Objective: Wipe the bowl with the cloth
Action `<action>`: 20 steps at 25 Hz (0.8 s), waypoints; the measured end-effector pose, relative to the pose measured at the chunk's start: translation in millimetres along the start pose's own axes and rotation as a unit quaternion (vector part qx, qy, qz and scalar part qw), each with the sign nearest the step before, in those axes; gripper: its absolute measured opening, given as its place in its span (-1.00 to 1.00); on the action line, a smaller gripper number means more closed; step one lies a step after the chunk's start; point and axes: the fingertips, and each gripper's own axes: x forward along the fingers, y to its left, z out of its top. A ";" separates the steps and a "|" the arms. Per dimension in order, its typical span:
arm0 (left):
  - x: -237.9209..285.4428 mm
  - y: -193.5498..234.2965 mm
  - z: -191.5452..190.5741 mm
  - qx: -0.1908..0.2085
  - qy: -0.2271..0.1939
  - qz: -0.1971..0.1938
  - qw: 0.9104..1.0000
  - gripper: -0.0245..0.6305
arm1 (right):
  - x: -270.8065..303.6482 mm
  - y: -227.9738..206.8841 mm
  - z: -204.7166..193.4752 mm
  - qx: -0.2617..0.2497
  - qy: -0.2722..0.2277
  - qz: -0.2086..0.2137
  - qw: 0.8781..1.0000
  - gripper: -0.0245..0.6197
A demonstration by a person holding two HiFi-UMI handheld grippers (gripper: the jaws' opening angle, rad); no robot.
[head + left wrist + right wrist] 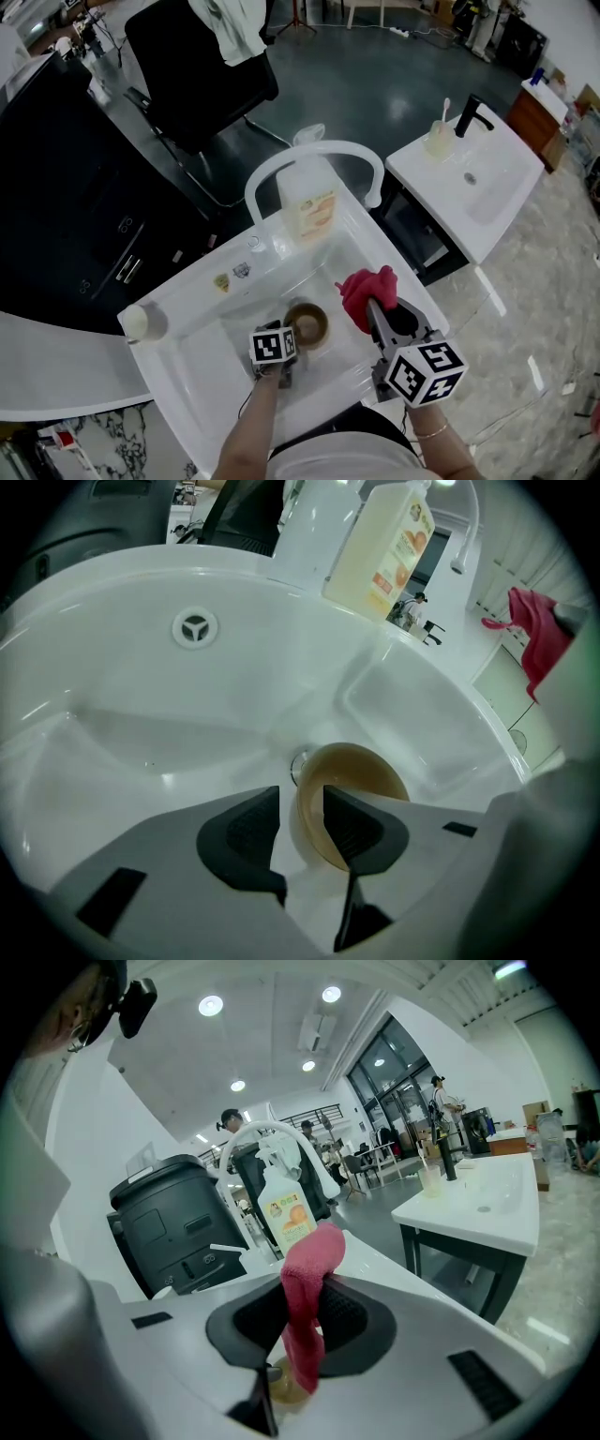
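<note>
A white sink (192, 314) is standing in an open workroom, with the tan bowl (307, 323) sitting on the sink's bottom. The left gripper (291, 345) is clamping the bowl's rim. The right gripper (373, 306) is pinching the red cloth (361, 286), held above the sink's right side.

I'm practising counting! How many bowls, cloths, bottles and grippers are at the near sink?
bowl: 1
cloth: 1
bottle: 1
grippers: 2, the left gripper and the right gripper
Total: 5
</note>
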 end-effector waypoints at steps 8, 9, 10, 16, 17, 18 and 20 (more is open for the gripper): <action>13.6 0.0 -12.7 0.003 0.026 0.010 1.000 -0.48 | 0.0 -3.3 -1.1 0.001 0.002 -0.005 1.000 -0.68; 14.6 1.0 -13.2 0.003 0.028 0.013 1.000 -0.52 | 0.3 -3.7 -0.8 0.001 0.002 -0.006 1.000 -0.68; 15.3 1.9 -13.5 0.003 0.029 0.016 0.999 -0.56 | 0.4 -3.9 -0.5 0.001 0.002 -0.007 1.000 -0.68; 15.9 3.7 -8.8 -0.001 0.020 0.033 0.999 -0.81 | 0.1 -5.2 -0.9 0.002 0.002 -0.007 1.000 -0.68; 14.8 3.3 -6.4 -0.002 0.015 0.033 0.999 -0.82 | 0.2 -4.9 -0.8 0.001 0.002 -0.007 1.000 -0.68; 13.3 2.6 -3.9 -0.003 0.011 0.033 0.999 -0.83 | 0.1 -4.6 -0.7 0.001 0.002 -0.005 1.000 -0.68; 7.6 0.5 1.6 -0.001 -0.001 0.034 0.999 -0.83 | -0.8 -3.3 -1.1 0.001 0.001 -0.002 1.000 -0.68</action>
